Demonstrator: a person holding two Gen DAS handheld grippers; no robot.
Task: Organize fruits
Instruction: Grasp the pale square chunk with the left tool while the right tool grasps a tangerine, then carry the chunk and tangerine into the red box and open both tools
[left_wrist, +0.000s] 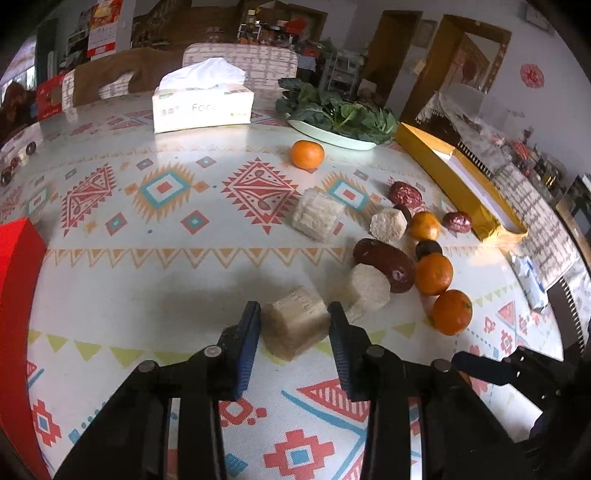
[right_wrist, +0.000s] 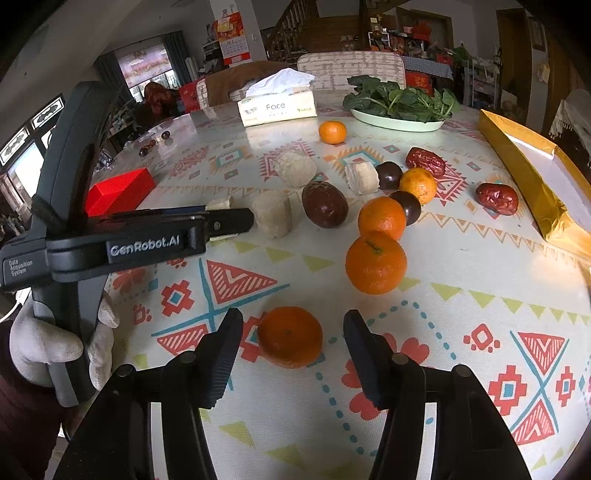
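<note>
In the left wrist view my left gripper (left_wrist: 294, 314) is shut on a pale beige chunk (left_wrist: 294, 325) resting on the patterned tablecloth (left_wrist: 147, 266). More pale chunks (left_wrist: 317, 214), dark red dates (left_wrist: 386, 264) and tangerines (left_wrist: 451, 312) lie to its right. In the right wrist view my right gripper (right_wrist: 293, 325) is open with a tangerine (right_wrist: 290, 336) between its fingers, not touching them. Another tangerine (right_wrist: 376, 262) lies just beyond. The left gripper's body (right_wrist: 147, 240) reaches in from the left.
A tissue box (left_wrist: 203, 107) and a plate of greens (left_wrist: 332, 114) stand at the back. A gold box (left_wrist: 461, 181) lies along the right edge. A red box (left_wrist: 18, 258) sits at the left. A lone tangerine (left_wrist: 307, 154) lies near the plate.
</note>
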